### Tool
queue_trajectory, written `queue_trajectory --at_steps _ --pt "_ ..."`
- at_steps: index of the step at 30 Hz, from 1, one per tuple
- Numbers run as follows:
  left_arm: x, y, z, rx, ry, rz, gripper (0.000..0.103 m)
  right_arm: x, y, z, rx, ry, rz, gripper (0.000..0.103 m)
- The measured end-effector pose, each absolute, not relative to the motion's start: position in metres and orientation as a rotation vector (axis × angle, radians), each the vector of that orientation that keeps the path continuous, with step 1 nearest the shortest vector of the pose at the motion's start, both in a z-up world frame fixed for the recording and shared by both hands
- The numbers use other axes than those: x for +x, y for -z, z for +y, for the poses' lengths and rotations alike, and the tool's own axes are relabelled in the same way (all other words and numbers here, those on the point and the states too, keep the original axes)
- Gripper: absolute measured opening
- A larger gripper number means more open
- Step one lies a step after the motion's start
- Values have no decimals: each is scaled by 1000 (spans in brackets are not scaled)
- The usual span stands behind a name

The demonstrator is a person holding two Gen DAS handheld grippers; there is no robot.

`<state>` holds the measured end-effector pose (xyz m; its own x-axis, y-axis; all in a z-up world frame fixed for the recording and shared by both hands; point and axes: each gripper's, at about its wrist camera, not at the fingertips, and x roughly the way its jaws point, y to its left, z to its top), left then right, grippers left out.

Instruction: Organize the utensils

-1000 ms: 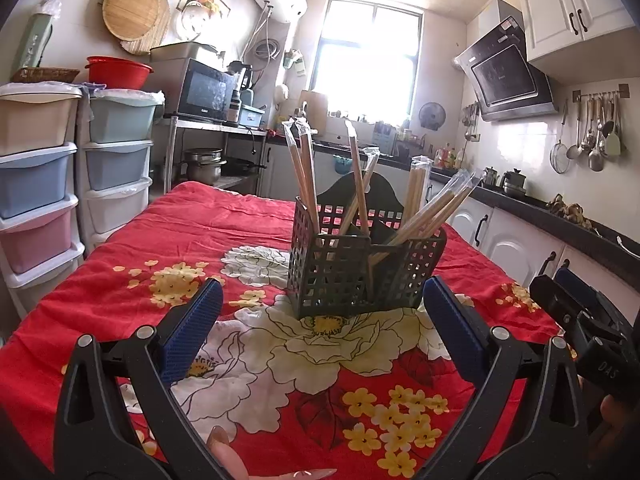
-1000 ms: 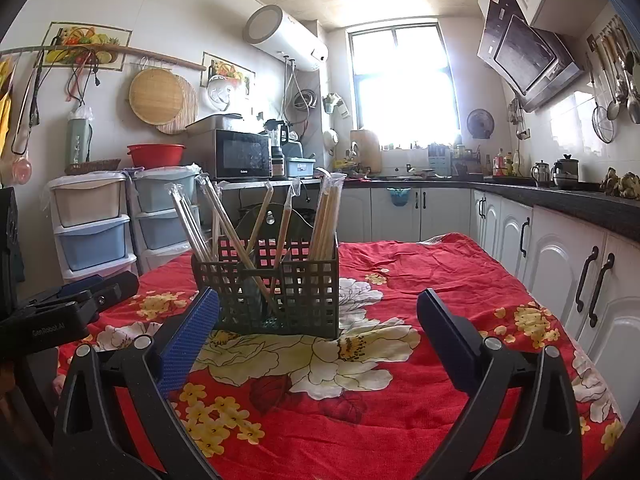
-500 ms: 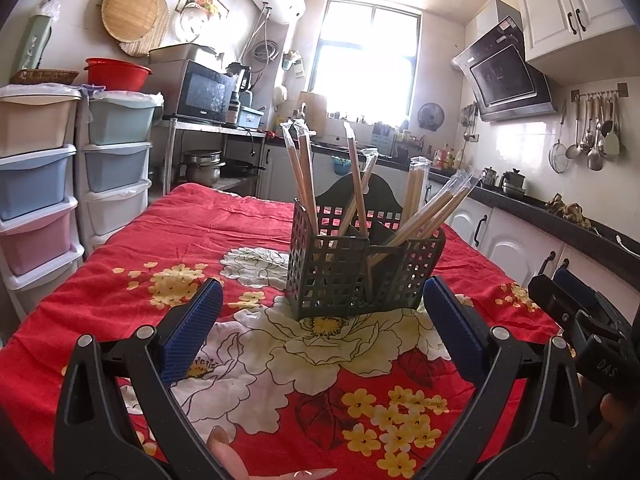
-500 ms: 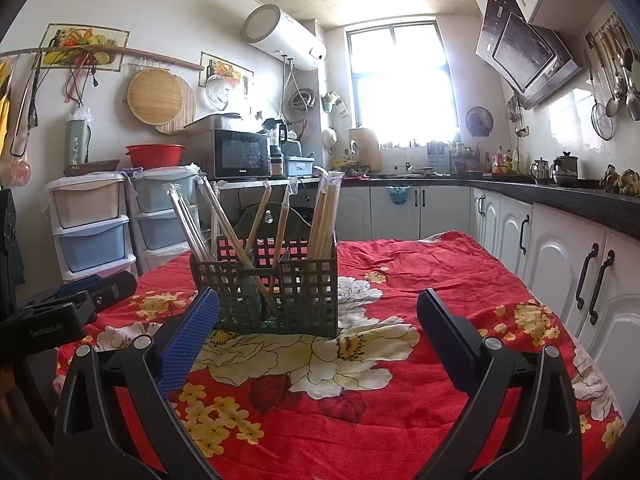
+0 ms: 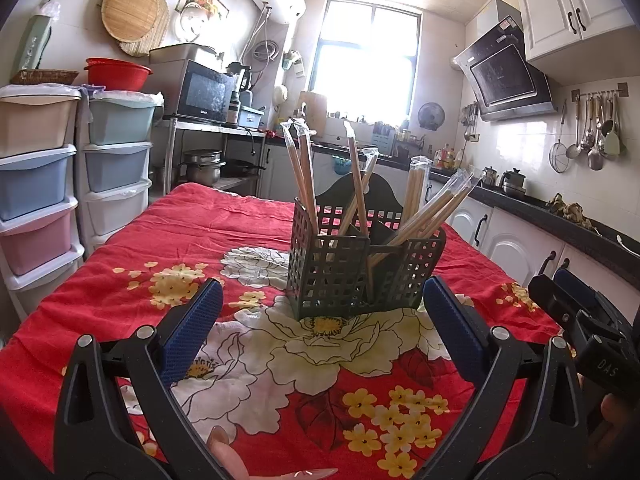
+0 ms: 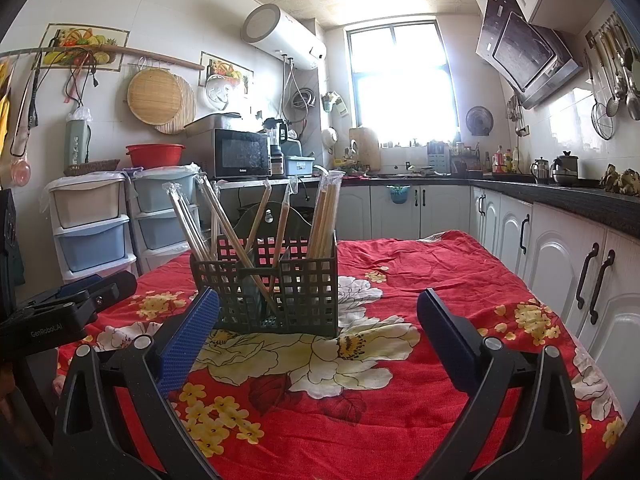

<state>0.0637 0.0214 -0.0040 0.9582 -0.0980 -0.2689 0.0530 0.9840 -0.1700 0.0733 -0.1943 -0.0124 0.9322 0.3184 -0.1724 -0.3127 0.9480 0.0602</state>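
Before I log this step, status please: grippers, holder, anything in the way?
Left gripper open, empty. Right gripper open, empty. Wrapped chopsticks upright in the dark holder on the red cloth. Path clear.

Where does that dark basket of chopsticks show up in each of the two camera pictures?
Left wrist view: the basket stands centre frame on the red cloth, between the open fingers.
Right wrist view: the basket sits left of centre, just behind the left finger.
Shared landmark: the bright window behind it.
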Motion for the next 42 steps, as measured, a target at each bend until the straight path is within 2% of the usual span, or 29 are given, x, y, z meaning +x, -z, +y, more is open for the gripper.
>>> queue_trajectory --at_steps 20,26,34,42 --pt "66 10 23 -176 102 297 92 71 11 -196 37 -314 174 97" --pt "72 11 31 -205 69 370 92 74 6 -204 56 -267 210 97" --pt "91 1 84 -291 -6 482 92 117 -6 -256 85 -91 323 97" --pt "150 19 145 -230 -256 607 92 203 22 -294 50 34 631 97"
